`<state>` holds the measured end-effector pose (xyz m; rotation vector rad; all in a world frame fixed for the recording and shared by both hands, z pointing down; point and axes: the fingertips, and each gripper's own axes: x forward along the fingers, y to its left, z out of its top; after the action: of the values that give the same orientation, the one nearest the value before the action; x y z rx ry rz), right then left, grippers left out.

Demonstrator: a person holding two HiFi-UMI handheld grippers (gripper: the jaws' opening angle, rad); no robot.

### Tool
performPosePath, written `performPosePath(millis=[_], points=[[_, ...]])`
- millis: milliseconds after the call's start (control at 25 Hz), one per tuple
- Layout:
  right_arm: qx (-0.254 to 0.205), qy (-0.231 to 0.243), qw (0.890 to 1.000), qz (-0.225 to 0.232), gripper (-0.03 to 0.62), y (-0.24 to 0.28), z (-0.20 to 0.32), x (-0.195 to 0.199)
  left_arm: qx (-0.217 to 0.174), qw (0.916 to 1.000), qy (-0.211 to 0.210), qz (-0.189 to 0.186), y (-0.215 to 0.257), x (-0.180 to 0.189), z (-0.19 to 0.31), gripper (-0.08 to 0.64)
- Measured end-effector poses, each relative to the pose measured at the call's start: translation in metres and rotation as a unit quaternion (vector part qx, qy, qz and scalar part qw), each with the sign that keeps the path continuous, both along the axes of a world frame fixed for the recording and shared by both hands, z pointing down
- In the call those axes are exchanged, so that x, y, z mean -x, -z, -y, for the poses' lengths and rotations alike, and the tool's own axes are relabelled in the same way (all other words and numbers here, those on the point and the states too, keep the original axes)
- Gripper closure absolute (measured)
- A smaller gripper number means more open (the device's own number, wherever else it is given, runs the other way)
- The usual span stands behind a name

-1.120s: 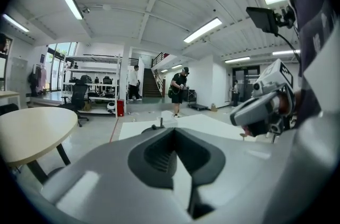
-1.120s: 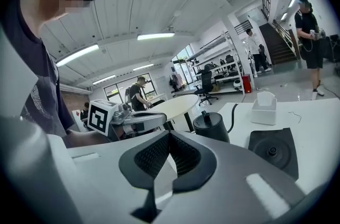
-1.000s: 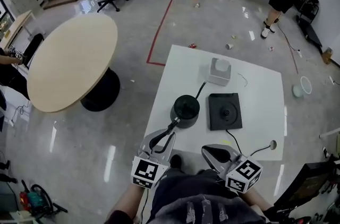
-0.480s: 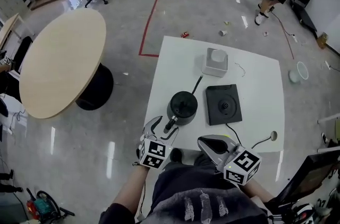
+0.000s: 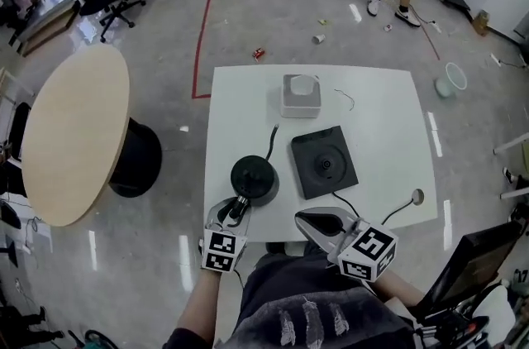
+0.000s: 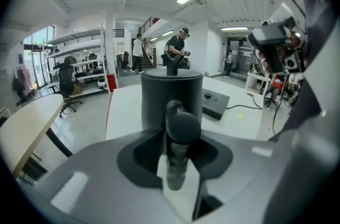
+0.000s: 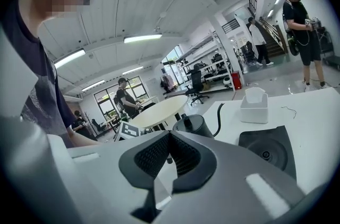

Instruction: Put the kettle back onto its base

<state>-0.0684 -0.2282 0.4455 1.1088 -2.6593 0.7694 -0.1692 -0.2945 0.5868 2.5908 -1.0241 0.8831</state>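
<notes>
One grasp is in hand: the left hand-held gripper (image 5: 234,211) has just been closing onto the handle of the kettle (image 5: 254,179), which stands on the counter (image 5: 388,116) beside its base (image 5: 324,164). The right hand-held gripper (image 5: 318,223) is pinched together, empty. Next, I reckon, it needs lifting and centring over the base.

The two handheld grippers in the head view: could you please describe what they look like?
The left gripper and right gripper have smooth light-grey shells with black jaw linings; the right one's pads are ribbed. Each carries a white cube printed with black square markers. The person wears a dark short-sleeved top.
</notes>
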Motion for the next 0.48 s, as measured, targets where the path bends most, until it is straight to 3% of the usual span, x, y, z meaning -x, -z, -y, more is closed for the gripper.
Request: performPosePath(millis=[200, 280, 480], points=[[0.004, -0.006, 1.0, 0.004, 0.591, 0.0, 0.001, -0.018, 0.02, 0.9998, 0.002, 0.007, 0.0, -0.009, 0.003, 0.433], [0.005, -0.011, 1.0, 0.006, 0.591, -0.001, 0.001, -0.024, 0.037, 0.9993, 0.004, 0.004, -0.001, -0.012, 0.005, 0.482], [0.01, -0.011, 1.0, 0.001, 0.591, -0.008, 0.0, -0.026, 0.045, 0.999, -0.001, 0.003, -0.006, -0.007, 0.006, 0.491]])
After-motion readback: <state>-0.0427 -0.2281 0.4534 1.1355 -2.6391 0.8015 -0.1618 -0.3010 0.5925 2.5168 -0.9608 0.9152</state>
